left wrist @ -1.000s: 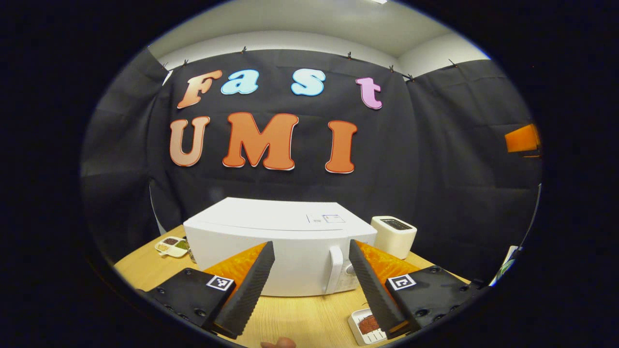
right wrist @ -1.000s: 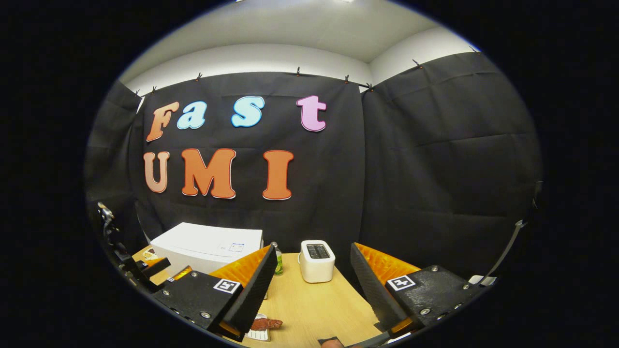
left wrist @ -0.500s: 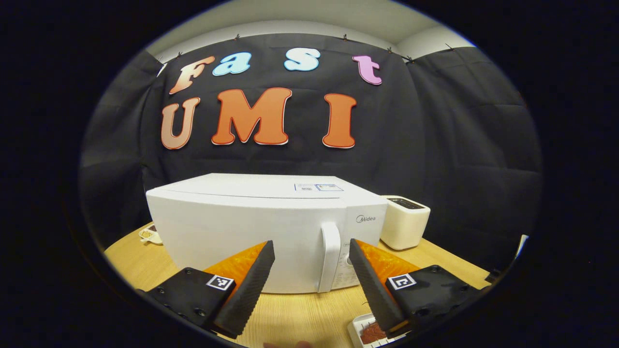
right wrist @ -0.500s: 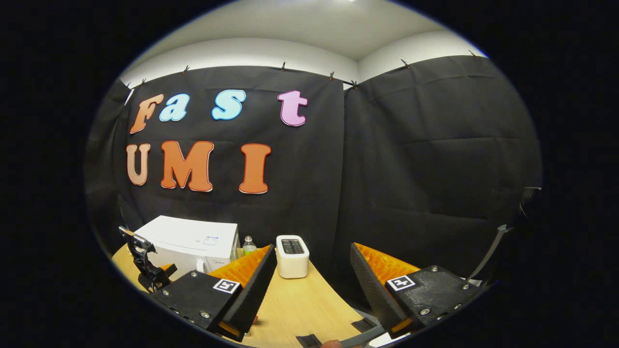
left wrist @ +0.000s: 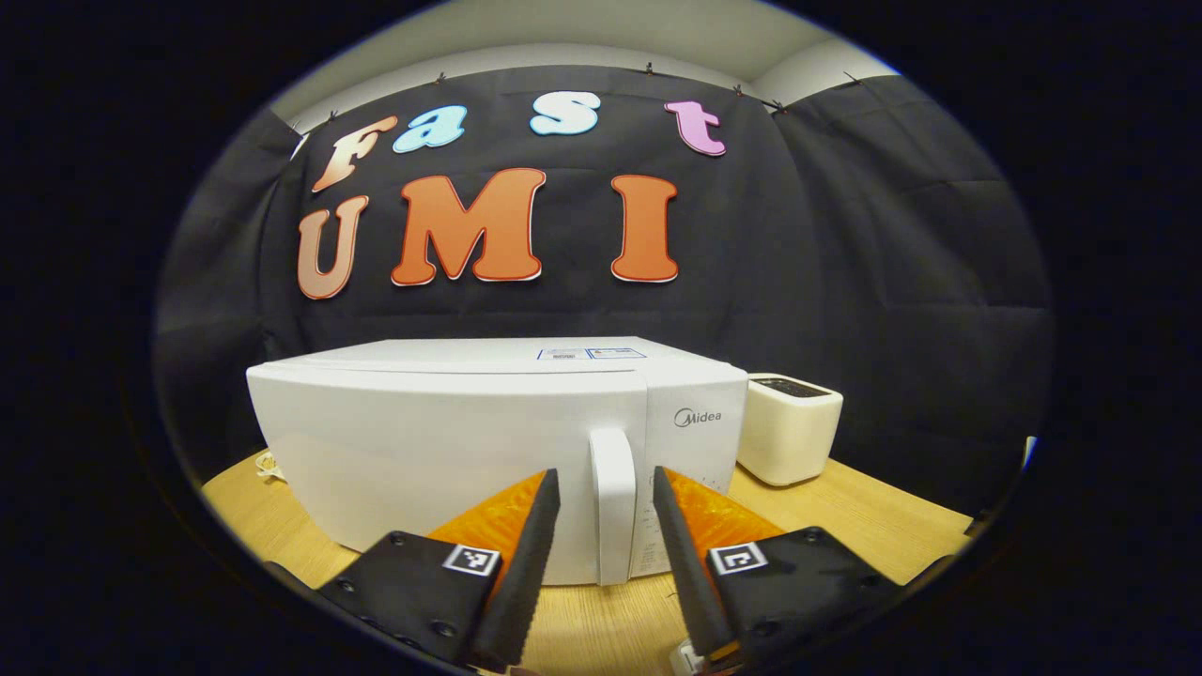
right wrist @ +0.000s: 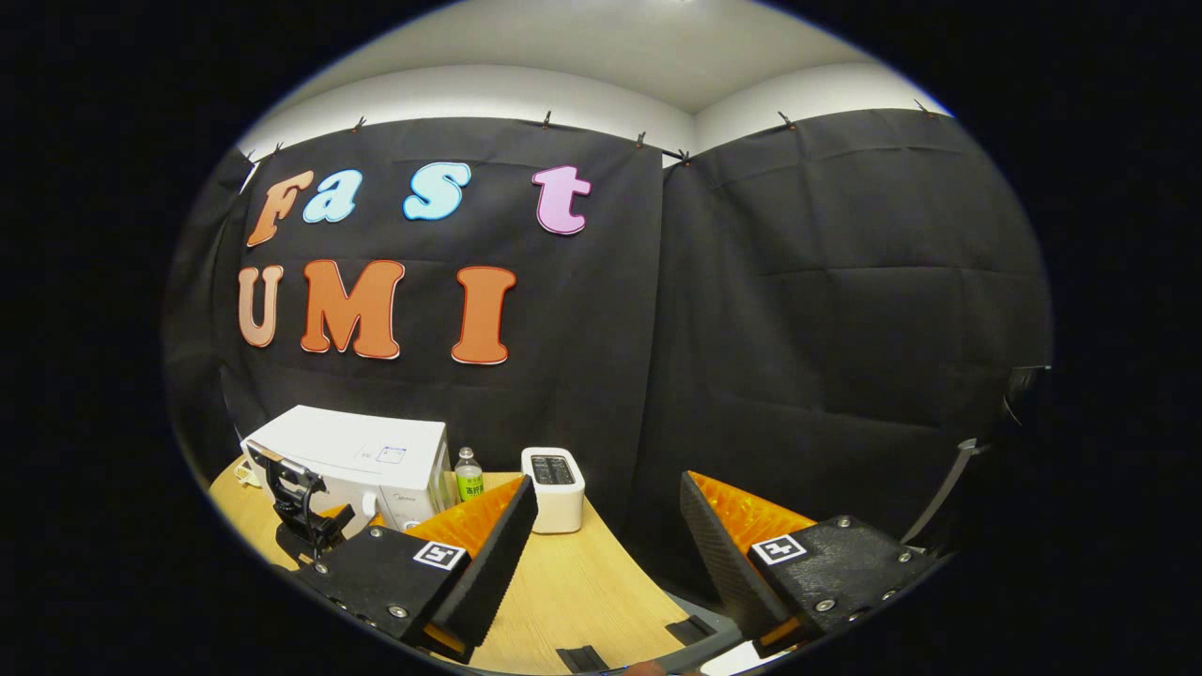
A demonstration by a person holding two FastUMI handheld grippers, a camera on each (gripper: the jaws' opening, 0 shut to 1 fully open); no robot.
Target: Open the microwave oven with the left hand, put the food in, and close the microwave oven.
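White microwave shut, left gripper lined up on handle

Wooden table (left wrist: 845, 507) carrying white microwave oven (left wrist: 451, 441) at centre, door closed, glossy smooth front, control panel on its right side. Small white toaster (left wrist: 789, 427) just beside microwave's right side. Vertical white door handle (left wrist: 611, 502) standing between fingers of left gripper (left wrist: 601, 554); jaws spread, narrowed around handle, no contact seen. Probably placed so for clamping and pulling door open. Right gripper (right wrist: 601, 563) spread wide, holding nothing, parked well apart over table edge, likely waiting for food step. Green-labelled bottle (right wrist: 468, 474) between microwave and toaster. Food not located.
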